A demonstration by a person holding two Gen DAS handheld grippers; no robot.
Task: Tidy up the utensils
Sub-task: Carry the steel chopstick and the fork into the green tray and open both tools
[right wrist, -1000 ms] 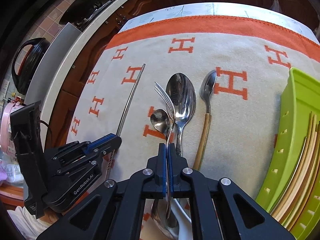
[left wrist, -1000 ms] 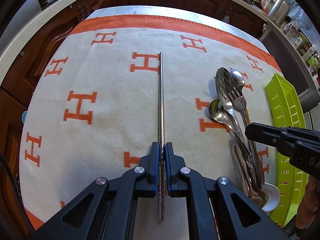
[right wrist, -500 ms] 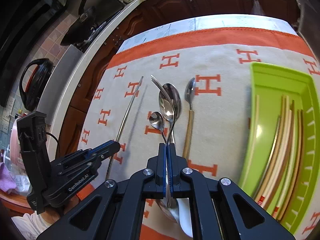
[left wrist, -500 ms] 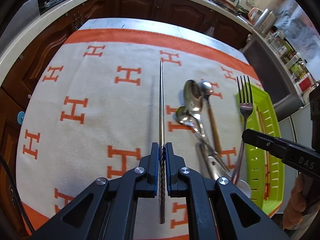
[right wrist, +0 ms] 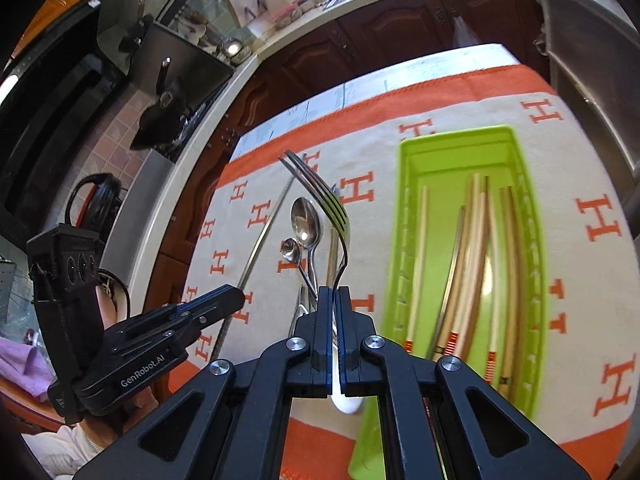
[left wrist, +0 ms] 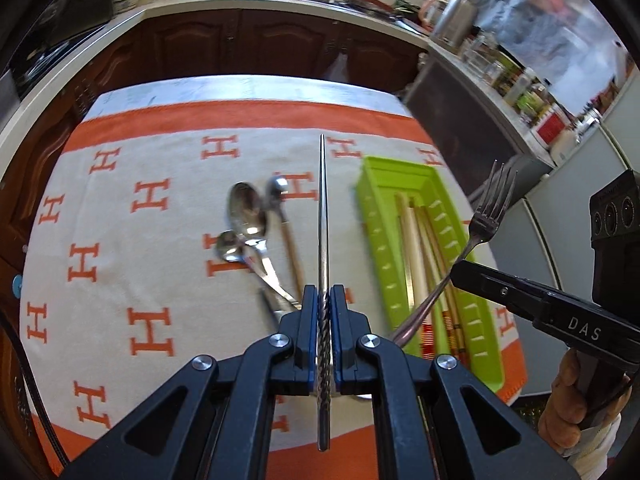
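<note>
The left tool is clamped on a metal chopstick, gripped near its twisted end with the shaft pointing toward the far edge of the counter. The right tool is clamped on the handle of a fork, tines up and forward. A second ago both pieces lay low over the patterned cloth among the other cutlery; now both are lifted clear of it and carried toward the green tray, which sits near the right edge of the counter and already holds several wooden chopsticks. In the left view the fork hangs above the tray, while the metal chopstick hangs just to the tray's left, over the cloth. Three spoons remain on the cloth near the middle, and something white lies under the tools at the near edge, too hidden to identify. Judgement: pickup is complete for these two pieces and placement into the tray is the step in hand; the spoons are not yet sorted.
</note>
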